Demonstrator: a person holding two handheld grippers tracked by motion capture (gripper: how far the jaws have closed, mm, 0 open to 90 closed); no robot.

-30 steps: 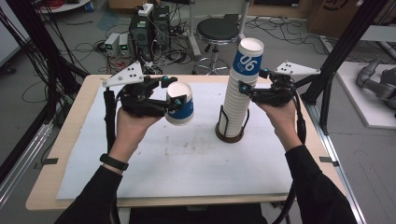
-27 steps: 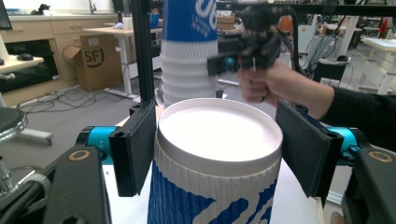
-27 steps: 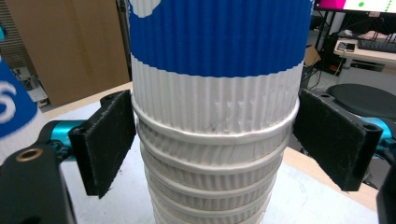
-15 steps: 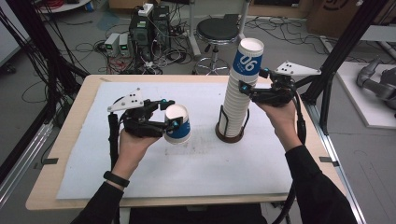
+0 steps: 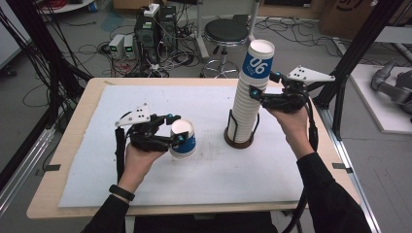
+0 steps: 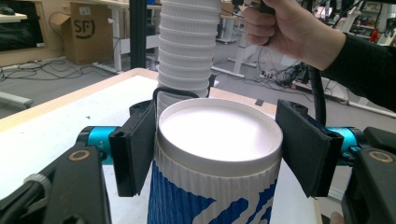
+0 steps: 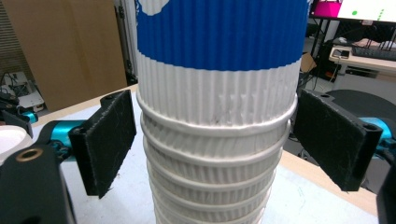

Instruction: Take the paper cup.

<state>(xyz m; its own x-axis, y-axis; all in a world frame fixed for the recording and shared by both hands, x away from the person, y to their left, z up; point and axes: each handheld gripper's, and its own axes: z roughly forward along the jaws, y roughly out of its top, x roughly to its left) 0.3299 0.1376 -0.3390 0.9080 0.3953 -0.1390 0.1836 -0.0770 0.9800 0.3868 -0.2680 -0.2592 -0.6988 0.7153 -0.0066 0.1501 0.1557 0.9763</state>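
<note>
A tall stack of ribbed white paper cups [image 5: 248, 97] stands bottom up in a dark holder [image 5: 239, 141] on the white mat; its top cup is blue with "06". My right gripper [image 5: 265, 85] is shut on the stack [image 7: 217, 140] just under the blue band, with a pad [image 7: 105, 140] pressed on each side. My left gripper [image 5: 176, 131] is shut on a single blue and white cup [image 5: 183, 140], also bottom up, low over the mat left of the stack. In the left gripper view both pads [image 6: 135, 144] hug that cup [image 6: 217, 154] near its top.
The white mat [image 5: 145, 102] covers most of the wooden table [image 5: 77, 145]. Black frame posts stand at both table ends. A round stool [image 5: 226, 31] and electronics sit on the floor behind. The right hand [image 6: 289, 30] is close behind the held cup.
My left gripper has carried its cup down and toward the person, away from the stack. The right gripper has stayed on the stack.
</note>
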